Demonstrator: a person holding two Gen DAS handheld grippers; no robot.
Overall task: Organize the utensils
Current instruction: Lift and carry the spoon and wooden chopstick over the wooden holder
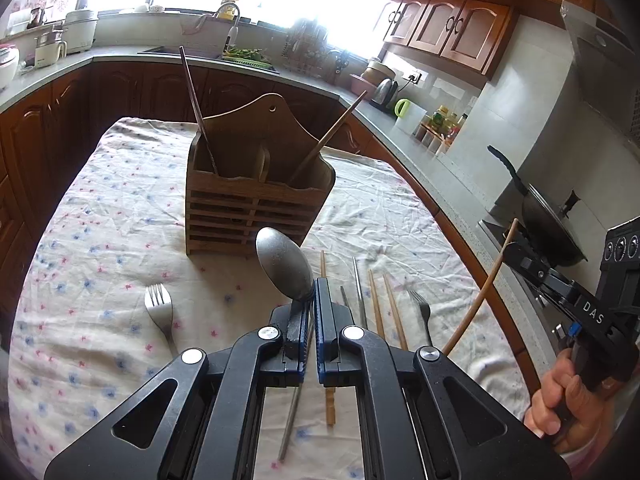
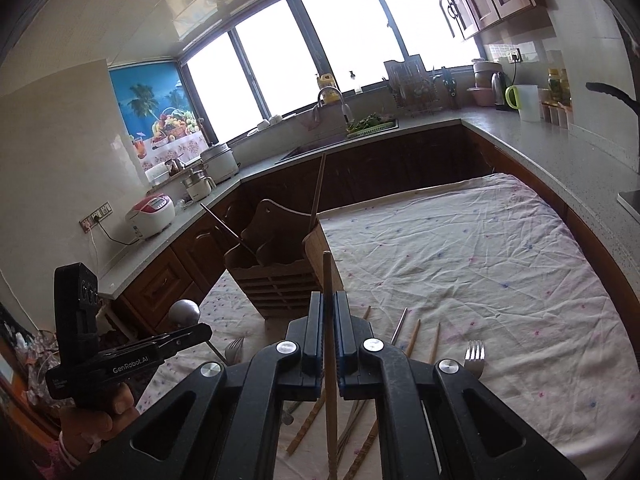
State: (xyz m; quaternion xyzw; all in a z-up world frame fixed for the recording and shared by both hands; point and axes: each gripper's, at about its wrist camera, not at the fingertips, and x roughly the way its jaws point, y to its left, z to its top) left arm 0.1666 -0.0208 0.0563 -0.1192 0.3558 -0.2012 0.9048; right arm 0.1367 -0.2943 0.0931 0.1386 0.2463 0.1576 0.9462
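Wooden slats form a utensil holder (image 1: 256, 196) standing upright on a flowered cloth (image 1: 100, 216) in the middle of the left wrist view. Two chopsticks already lean in it, a dark one in its left compartment and a pale one in its right.

Low in the centre of that view, the left gripper (image 1: 311, 300) is clenched on the neck of a metal spoon (image 1: 284, 264). The spoon's bowl points up and away toward the holder, and its handle runs back beneath the gripper, so its long axis lies along the fingers.

In the right wrist view the right gripper (image 2: 329, 300) is clamped on a wooden chopstick (image 2: 329, 344). This chopstick runs nearly straight up the frame, its tip rising toward the holder's right corner and its far end passing out at the bottom edge.

On the cloth near the lower edge remain several chopsticks (image 1: 384, 308) lying roughly parallel, a fork (image 1: 160, 308) at lower left and a second fork (image 1: 420, 308) at lower right.

Both pieces seem to be held clear of the cloth, so the step in hand looks like the carry to the holder. The next move likely calls for tipping each piece upright over an open compartment, then releasing it to slide in.
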